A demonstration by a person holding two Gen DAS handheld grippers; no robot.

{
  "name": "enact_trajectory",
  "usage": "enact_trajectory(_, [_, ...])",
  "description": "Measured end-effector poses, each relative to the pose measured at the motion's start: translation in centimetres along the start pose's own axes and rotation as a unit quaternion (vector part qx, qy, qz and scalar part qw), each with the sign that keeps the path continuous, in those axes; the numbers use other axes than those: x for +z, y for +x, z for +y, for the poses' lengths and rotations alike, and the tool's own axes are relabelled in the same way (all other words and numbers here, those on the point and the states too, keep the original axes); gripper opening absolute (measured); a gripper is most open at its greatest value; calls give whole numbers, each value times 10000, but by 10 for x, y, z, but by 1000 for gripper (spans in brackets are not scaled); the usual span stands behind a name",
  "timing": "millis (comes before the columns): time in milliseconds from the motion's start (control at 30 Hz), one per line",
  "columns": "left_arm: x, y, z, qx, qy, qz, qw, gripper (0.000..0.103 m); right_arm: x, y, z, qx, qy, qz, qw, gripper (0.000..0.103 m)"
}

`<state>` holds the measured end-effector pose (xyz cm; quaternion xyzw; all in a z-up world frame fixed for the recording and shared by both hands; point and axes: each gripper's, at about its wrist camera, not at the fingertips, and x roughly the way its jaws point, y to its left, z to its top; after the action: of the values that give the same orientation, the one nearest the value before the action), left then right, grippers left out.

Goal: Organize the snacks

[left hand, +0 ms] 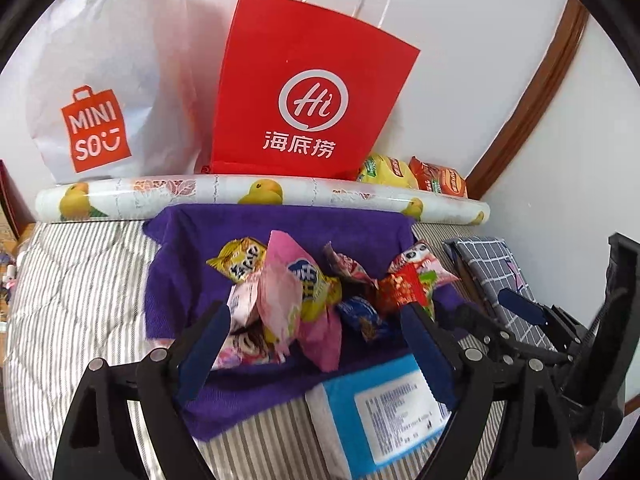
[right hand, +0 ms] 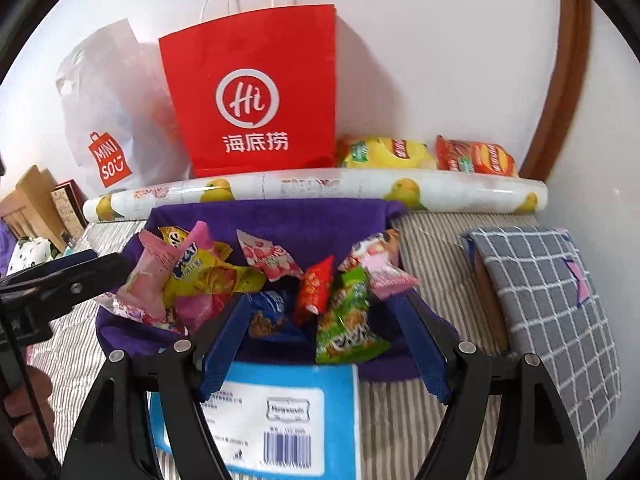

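Note:
A pile of small snack packets lies on a purple cloth (left hand: 192,248) spread over the bed. My left gripper (left hand: 316,314) hovers open over the left of the pile. A pink packet (left hand: 280,296) stands blurred between its blue pads, which do not touch it. My right gripper (right hand: 324,304) is open over the right of the pile. A blue packet (right hand: 268,312), a small red one (right hand: 316,288) and a green one (right hand: 344,320) lie loose between its fingers. Behind the pile stand a red paper bag (left hand: 312,92) and a white shopping bag (left hand: 100,80).
A fruit-patterned roll (left hand: 200,192) lies along the wall, with yellow (right hand: 384,154) and red (right hand: 476,158) crisp bags behind it. A blue-and-white pack (right hand: 272,408) sits in front of the cloth and a grey checked bundle (right hand: 548,300) to the right. Striped bedding (left hand: 80,280) lies underneath.

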<state>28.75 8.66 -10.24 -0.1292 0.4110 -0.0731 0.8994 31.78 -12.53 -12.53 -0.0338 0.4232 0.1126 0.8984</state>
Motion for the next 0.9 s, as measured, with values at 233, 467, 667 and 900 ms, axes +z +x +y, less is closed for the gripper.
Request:
enact_trajectory(233, [-21,-40,-17,74,112,-98,9999,91,-13,-33,-2,-7,157,95,9998,76])
enact_trajectory(467, [-49,-82,-39,104,230,-231,9994,92,-35,-89,-6,67,473,-131,9988,79])
enact_trajectory(667, [-79,-117,-62,74,376,-336,9987,92,-62,-143,-3,-3,388,-443,9983,94])
enact_trajectory(900, [-109,-153,-82,169,433,-582,9972,92,-88,-189,-10,-114,527,-632,9965,97])
